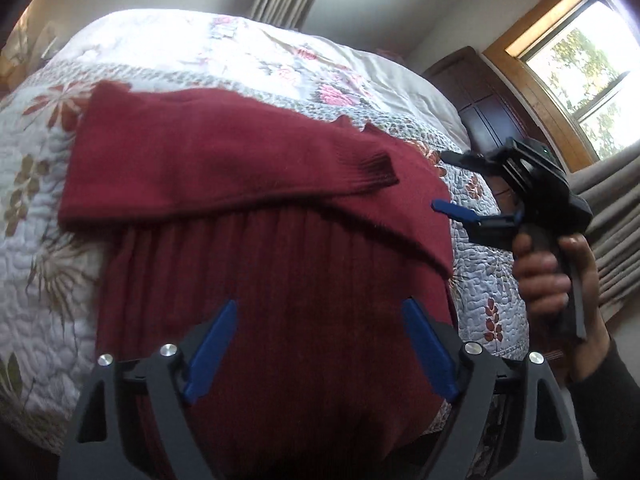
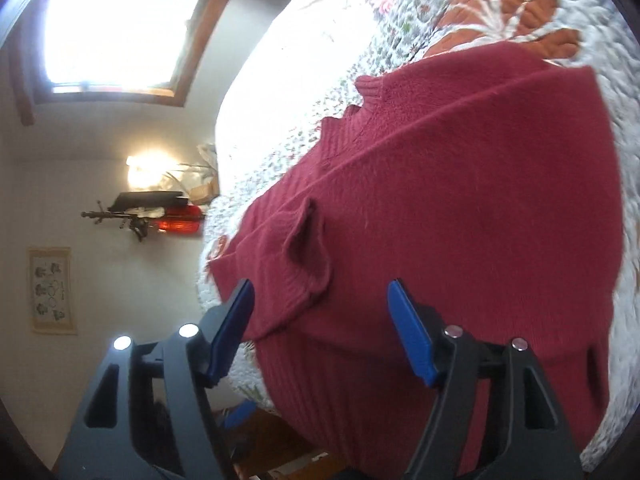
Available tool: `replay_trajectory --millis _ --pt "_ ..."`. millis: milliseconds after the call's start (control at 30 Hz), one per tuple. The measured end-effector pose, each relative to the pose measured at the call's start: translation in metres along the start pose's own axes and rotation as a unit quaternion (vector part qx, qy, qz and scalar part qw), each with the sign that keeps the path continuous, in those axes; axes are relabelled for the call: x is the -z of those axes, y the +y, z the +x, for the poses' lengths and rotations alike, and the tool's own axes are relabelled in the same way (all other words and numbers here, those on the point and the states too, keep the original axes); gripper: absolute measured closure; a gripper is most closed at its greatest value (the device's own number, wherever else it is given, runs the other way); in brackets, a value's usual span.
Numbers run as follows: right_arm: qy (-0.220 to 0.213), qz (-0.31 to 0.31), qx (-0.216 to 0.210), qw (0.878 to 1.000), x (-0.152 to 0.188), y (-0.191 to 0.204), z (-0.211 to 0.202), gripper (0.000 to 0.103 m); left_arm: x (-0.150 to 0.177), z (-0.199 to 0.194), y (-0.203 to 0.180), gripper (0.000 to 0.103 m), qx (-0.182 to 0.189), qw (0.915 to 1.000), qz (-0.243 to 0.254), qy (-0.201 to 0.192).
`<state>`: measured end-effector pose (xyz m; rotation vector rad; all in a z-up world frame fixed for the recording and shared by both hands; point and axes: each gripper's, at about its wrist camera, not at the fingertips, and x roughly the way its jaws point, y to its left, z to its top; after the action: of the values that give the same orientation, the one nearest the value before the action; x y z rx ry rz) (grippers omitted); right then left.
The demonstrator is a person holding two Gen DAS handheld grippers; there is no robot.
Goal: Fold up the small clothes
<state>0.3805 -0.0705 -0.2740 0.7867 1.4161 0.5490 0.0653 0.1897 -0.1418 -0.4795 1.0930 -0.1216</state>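
A dark red knitted sweater [image 1: 256, 240] lies on the floral quilt [image 1: 160, 56], with one sleeve [image 1: 224, 168] folded across its body. My left gripper [image 1: 320, 308] hovers open above the ribbed lower part, nothing between its blue fingers. At the sweater's right edge a hand [image 1: 552, 272] holds my right gripper [image 1: 444, 182], open, its blue fingertip [image 1: 442, 205] near the cloth. In the right wrist view the same sweater [image 2: 460, 220] fills the frame. My right gripper [image 2: 320, 288] stands open just above the sleeve cuff [image 2: 308, 256], and it holds nothing.
The quilt [image 2: 360, 12] covers a bed that drops off at the near side. A dark wooden cabinet [image 1: 480, 100] and a window [image 1: 592, 76] stand to the right. Curtains [image 1: 612, 208] hang beside the hand. A lamp [image 2: 176, 216] sits by the far wall.
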Motion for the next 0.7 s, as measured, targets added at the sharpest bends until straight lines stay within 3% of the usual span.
replay_trajectory --millis 200,333,500,567,700 --pt "0.026 0.000 0.008 1.000 -0.022 0.011 0.031 0.025 0.012 -0.018 0.025 0.017 -0.035 0.9970 -0.067 0.013" --pt "0.034 -0.020 0.012 0.999 -0.026 0.030 0.038 0.025 -0.010 -0.048 0.007 0.017 -0.075 0.9956 -0.053 -0.013" --pt "0.044 -0.039 0.025 0.998 -0.027 0.048 0.056 0.031 -0.039 -0.088 -0.019 0.014 -0.094 0.9933 -0.018 -0.065" --pt "0.047 -0.039 0.025 0.998 -0.027 0.053 0.059 0.040 -0.048 -0.099 -0.026 0.012 -0.090 0.9929 -0.010 -0.077" --pt "0.059 -0.047 0.021 0.997 -0.026 0.065 0.065 0.075 -0.059 -0.114 -0.028 0.011 -0.093 0.9917 0.003 -0.088"
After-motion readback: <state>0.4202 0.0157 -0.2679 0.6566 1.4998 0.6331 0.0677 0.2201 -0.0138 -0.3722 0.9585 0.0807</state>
